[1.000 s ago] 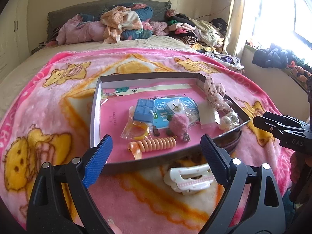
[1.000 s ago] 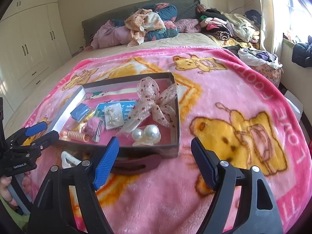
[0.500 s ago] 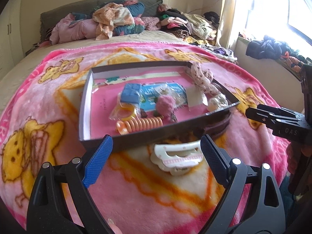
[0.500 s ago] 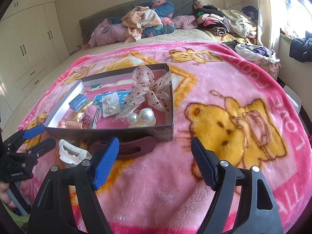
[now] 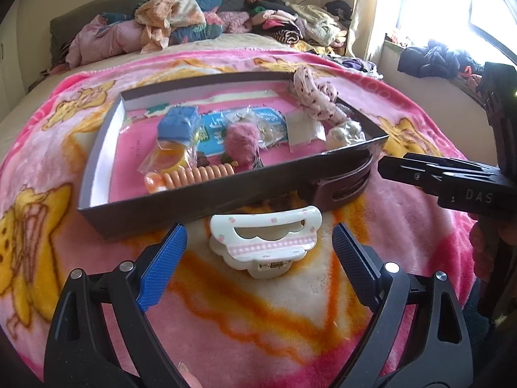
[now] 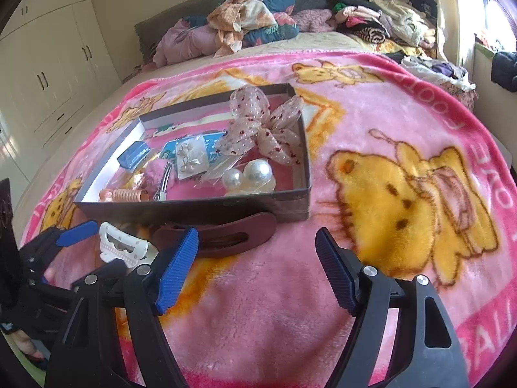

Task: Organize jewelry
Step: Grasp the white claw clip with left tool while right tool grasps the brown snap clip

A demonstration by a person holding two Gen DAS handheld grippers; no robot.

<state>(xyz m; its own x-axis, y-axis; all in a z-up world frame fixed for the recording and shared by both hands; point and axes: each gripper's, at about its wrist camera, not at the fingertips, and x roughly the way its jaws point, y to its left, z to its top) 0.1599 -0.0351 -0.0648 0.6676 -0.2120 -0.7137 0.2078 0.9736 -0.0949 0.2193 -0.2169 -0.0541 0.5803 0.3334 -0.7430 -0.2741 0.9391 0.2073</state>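
Observation:
A dark shallow box (image 5: pixel 200 199) (image 6: pixel 194 208) lies on a pink blanket and holds hair accessories: an orange coil tie (image 5: pixel 197 174), a pink pompom clip (image 5: pixel 240 142), a blue case (image 5: pixel 177 123), a spotted bow (image 6: pixel 265 126) and pearl clips (image 6: pixel 248 174). A white claw clip (image 5: pixel 265 239) (image 6: pixel 124 245) and a dark brown claw clip (image 5: pixel 342 181) (image 6: pixel 226 232) lie on the blanket in front of the box. My left gripper (image 5: pixel 258 255) is open, its fingers either side of the white clip. My right gripper (image 6: pixel 257 265) is open and empty, just short of the brown clip.
The pink bear-print blanket (image 6: pixel 404 194) covers the bed. Piles of clothes (image 5: pixel 181 22) lie at the headboard. A wardrobe (image 6: pixel 48 64) stands on the left and a window sill with dark clothes (image 5: pixel 436 58) on the right.
Both grippers have moved forward and lower toward the clips in front of the box. The white clip now sits between my left fingers. Both stay open.

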